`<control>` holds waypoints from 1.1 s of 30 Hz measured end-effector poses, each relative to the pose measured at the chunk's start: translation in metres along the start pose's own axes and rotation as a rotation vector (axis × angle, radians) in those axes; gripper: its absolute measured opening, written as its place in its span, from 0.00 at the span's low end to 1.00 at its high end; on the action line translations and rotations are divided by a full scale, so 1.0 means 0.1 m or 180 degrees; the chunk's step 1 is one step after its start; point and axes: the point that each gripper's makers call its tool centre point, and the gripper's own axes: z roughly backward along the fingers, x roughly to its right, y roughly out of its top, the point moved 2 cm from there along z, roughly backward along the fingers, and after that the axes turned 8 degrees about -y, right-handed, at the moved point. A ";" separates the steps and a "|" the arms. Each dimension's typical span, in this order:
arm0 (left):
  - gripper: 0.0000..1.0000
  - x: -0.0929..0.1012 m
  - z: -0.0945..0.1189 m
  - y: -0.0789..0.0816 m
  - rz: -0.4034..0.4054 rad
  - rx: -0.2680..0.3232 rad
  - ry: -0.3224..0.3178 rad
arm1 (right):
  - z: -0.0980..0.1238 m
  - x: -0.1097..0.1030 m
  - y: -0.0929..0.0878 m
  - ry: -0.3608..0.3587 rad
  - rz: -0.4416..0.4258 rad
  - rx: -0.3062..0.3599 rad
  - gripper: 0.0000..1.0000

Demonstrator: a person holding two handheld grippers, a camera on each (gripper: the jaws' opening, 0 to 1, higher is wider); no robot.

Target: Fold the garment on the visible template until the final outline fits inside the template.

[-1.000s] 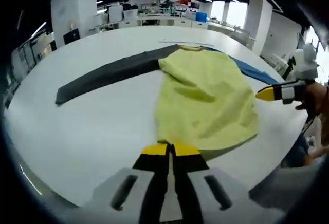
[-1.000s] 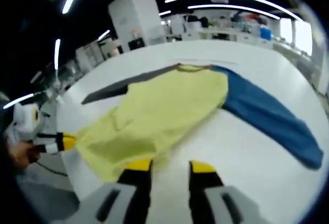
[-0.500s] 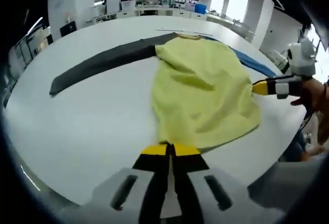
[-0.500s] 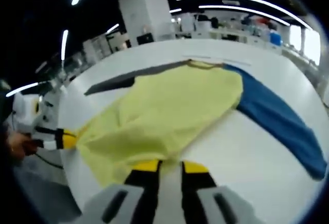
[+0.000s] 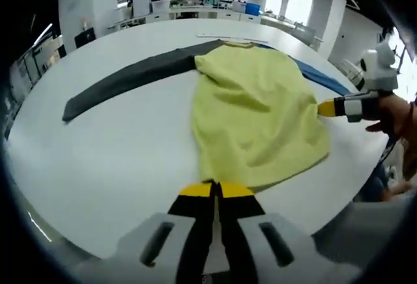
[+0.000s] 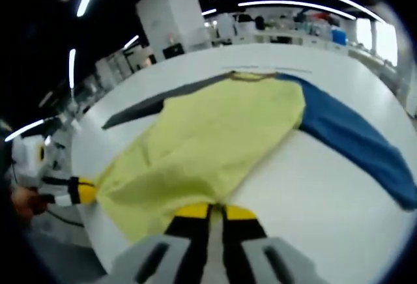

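A garment with a yellow body [image 5: 254, 114], a dark grey sleeve [image 5: 124, 82] and a blue sleeve [image 5: 319, 82] lies spread on the white table [image 5: 98, 154]. My left gripper [image 5: 217, 189] is shut on the near hem of the yellow body. In the left gripper view the right gripper [image 5: 326, 108] meets the hem's other corner, held by a hand [image 5: 391, 111]. In the right gripper view the yellow body [image 6: 208, 141] lies ahead, with the blue sleeve [image 6: 352, 141] to the right. My right gripper [image 6: 215, 211] is shut on the hem. The left gripper [image 6: 88, 191] pinches the far corner.
A thin pale strip [image 5: 231, 37] lies on the table just beyond the collar. The table edge curves close below both grippers. Desks, shelves and a white pillar [image 6: 172, 17] stand far behind the table.
The right gripper's jaws have gone from open to shut on the yellow hem. The yellow body now lies flatter, with fewer wrinkles. The left gripper stays shut.
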 end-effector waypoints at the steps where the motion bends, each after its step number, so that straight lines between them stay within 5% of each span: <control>1: 0.00 0.01 0.00 0.00 -0.0008 -0.0006 -0.0002 | -0.01 0.01 0.00 0.0007 -0.0023 0.0001 0.00; 7: 0.03 0.01 0.04 0.00 -0.0135 -0.0032 0.0018 | 0.06 -0.01 0.02 0.0026 -0.0190 0.0024 0.00; 16: 0.37 0.04 0.11 0.23 -0.0368 0.0274 -0.0042 | 0.24 -0.08 0.19 0.0050 -0.0354 0.0152 0.00; 18: 0.41 0.03 0.13 0.32 -0.0310 0.0410 -0.0049 | 0.27 -0.13 0.26 0.0101 -0.0318 0.0189 0.00; 25: 0.58 0.01 0.16 0.39 -0.0531 0.0442 -0.0123 | 0.29 -0.25 0.53 0.0239 -0.0129 0.0280 0.00; 33: 0.66 -0.02 0.19 0.41 -0.0766 0.0435 -0.0184 | 0.16 -0.46 0.82 0.0379 0.0115 0.0286 0.00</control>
